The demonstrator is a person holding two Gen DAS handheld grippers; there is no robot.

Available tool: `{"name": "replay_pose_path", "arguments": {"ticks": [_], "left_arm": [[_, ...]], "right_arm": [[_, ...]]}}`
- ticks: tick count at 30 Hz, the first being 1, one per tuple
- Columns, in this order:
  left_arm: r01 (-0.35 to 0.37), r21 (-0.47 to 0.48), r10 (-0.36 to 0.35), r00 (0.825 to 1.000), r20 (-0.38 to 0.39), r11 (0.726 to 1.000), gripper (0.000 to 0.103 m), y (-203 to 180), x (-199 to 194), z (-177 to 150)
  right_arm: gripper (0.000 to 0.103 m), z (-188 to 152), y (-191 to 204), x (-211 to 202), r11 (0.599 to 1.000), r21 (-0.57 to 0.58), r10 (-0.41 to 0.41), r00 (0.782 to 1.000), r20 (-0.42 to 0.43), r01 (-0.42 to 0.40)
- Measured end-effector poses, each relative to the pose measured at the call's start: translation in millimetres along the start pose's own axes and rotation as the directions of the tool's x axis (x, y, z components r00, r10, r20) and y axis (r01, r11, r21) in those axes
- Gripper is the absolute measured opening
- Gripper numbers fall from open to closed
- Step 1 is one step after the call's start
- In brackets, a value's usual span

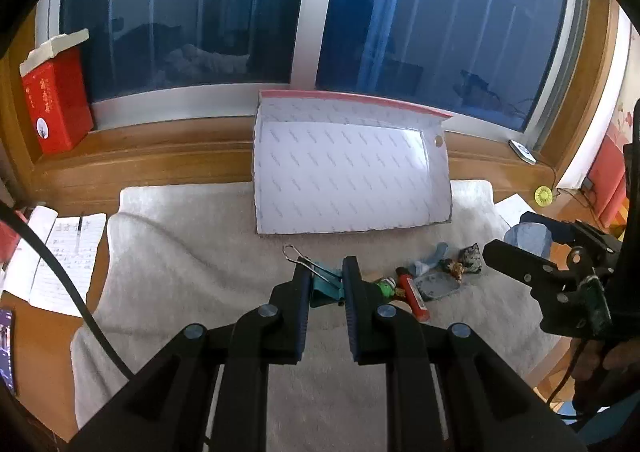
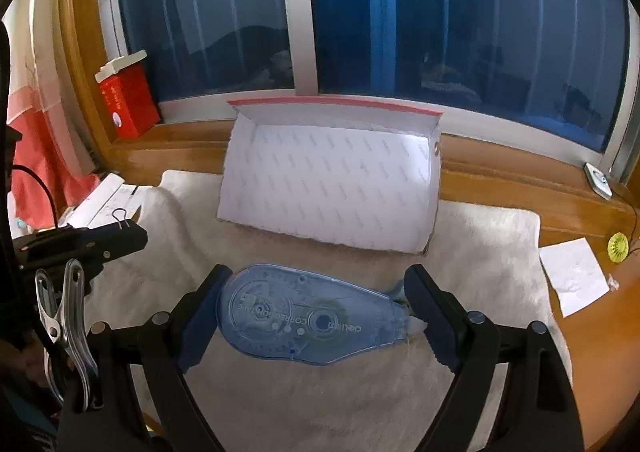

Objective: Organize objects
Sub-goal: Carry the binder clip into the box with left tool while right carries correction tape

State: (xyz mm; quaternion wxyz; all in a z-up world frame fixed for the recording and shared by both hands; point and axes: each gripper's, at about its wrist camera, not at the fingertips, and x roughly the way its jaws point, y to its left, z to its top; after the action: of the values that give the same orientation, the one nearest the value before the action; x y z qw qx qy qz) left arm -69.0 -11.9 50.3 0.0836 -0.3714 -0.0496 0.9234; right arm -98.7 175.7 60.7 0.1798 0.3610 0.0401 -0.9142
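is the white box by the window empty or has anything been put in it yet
Empty. The open white box shows only its bare patterned lining in both views; the correction tape and binder clip are outside it, held in the grippers.

This is a room in a home, at a desk (image 2: 600,332) of warm wood pushed against a wide window (image 2: 440,20) with an aluminium frame and a wooden sill (image 1: 160,148). The dark glass reflects furniture inside the room. A fluffy white towel (image 2: 480,252) covers the desk, with handwritten notebook pages (image 1: 60,252) lying at its left edge and a loose sheet of paper (image 2: 576,276) at its right. A red carton (image 1: 56,104) with printed characters stands on the sill, and wallpaper with a flower pattern (image 1: 624,112) shows at the far right.
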Motion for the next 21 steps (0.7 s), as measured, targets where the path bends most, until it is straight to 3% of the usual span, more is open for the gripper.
{"name": "replay_pose_path", "arguments": {"ticks": [14, 21], "left_arm": [[0.024, 0.03, -0.023, 0.999, -0.029, 0.999, 0.015, 16, 26, 3], [0.038, 0.054, -0.037, 0.999, -0.021, 0.998, 0.015, 17, 42, 17]], "right_arm": [[0.089, 8, 2, 36, 0.999, 0.03, -0.041, 0.999, -0.011, 0.041], [0.089, 21, 3, 54, 0.999, -0.012, -0.049, 0.999, 0.007, 0.049]]}}
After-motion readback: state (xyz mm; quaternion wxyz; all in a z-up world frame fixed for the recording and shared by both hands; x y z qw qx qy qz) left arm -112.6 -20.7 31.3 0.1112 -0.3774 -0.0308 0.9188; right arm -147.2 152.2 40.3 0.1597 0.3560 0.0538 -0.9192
